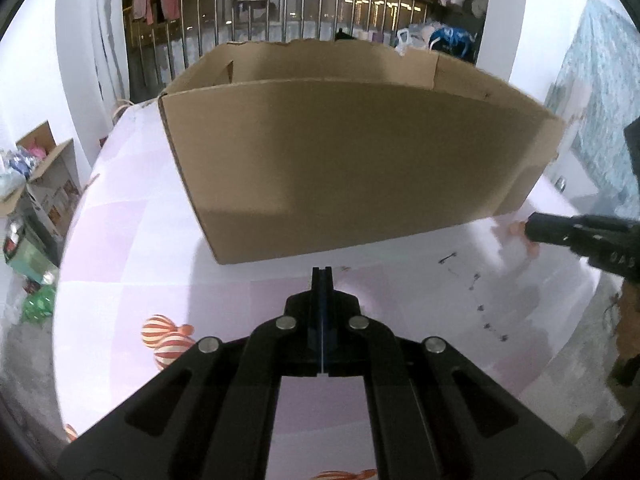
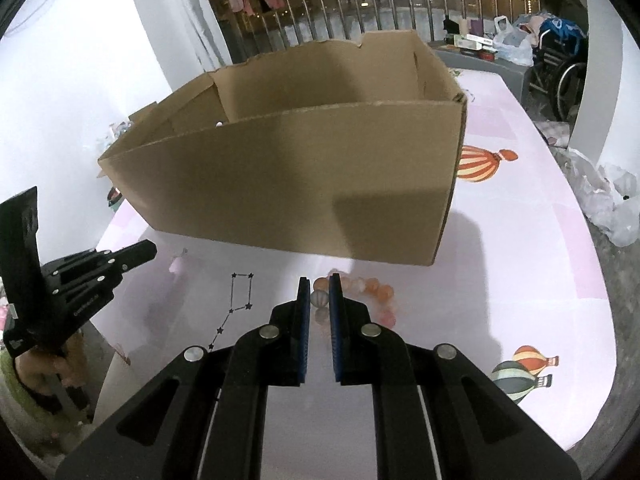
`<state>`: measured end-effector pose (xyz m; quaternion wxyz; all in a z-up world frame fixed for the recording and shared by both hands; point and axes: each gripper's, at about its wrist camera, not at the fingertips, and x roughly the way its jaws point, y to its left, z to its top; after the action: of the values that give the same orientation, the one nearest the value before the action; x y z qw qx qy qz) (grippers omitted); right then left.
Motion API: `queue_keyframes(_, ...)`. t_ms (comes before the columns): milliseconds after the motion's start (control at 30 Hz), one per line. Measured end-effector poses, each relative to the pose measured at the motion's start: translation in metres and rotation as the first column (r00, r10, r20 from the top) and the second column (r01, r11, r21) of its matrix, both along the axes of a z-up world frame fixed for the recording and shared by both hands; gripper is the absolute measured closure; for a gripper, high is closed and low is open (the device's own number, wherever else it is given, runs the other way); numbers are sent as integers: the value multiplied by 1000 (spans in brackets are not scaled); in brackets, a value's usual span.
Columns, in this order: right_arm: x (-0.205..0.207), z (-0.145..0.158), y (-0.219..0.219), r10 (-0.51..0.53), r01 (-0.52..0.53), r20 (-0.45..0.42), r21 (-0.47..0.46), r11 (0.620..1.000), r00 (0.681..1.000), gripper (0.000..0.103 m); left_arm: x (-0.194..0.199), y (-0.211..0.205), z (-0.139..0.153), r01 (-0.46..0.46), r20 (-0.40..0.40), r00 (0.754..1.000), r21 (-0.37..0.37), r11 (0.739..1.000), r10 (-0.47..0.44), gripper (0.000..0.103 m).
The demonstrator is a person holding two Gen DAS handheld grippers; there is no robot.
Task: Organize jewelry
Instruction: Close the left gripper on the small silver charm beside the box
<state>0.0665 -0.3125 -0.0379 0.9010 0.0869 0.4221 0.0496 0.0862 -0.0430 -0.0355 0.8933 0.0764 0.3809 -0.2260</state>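
My left gripper (image 1: 322, 276) has its jaws pressed fully together, nothing between them, above bare tablecloth (image 1: 132, 248) short of the cardboard box (image 1: 360, 160). My right gripper (image 2: 320, 286) has its jaws a narrow gap apart, set either side of a grey bead of the beaded bracelet (image 2: 360, 290); whether the pads touch the bead I cannot tell. The bracelet, pink and orange beads, lies on the tablecloth just in front of the box's near wall. The box is open-topped and stands upright.
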Motion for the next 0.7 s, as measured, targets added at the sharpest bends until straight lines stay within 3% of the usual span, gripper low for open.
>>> queue_keyframes(300,9,-9,3,22,-22,-24,19,1000,999,93,21,-11,-12,47,6,999,64,997,-47,103)
queue_keyframes(500,10,-14,0,23,-22,-32,37,999,999,93,11,-18,-11,92,-18,996,59,994,-91,103)
queue_keyframes(700,11,-17,-1,26,-25,-36,49,999,999,93,12,-16,-9,68,-40,997,37,997,-67,102)
